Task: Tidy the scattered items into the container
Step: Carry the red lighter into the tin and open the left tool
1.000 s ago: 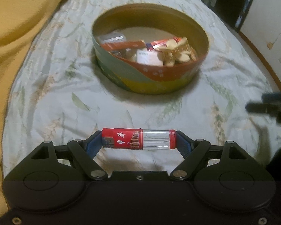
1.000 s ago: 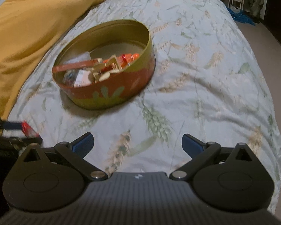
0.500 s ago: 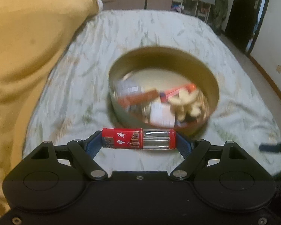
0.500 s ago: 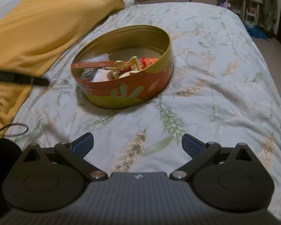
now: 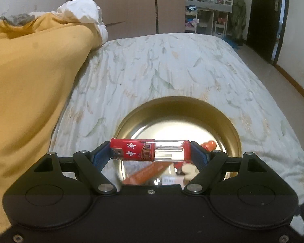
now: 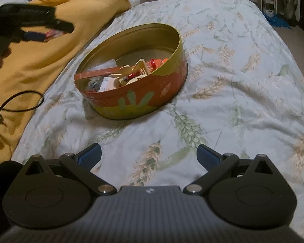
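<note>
My left gripper (image 5: 150,149) is shut on a red and clear lighter (image 5: 150,149), held crosswise over the round tin (image 5: 229,125). The tin's gold inside holds several small items under the lighter. In the right wrist view the tin (image 6: 135,99) sits on the bed with orange and green sides. The left gripper (image 6: 40,34) shows there blurred at upper left, above and left of the tin, with the lighter (image 6: 54,33). My right gripper (image 6: 149,156) is open and empty, low over the bedspread in front of the tin.
A yellow blanket (image 5: 30,81) lies along the left of the floral bedspread (image 5: 172,66). A black cable (image 6: 20,103) loops on the blanket. A wardrobe, shelves and a dark door stand beyond the bed.
My left gripper has risen and moved forward with the lighter, from short of the tin to over it. My right gripper has stayed open and shifted slightly closer to the tin.
</note>
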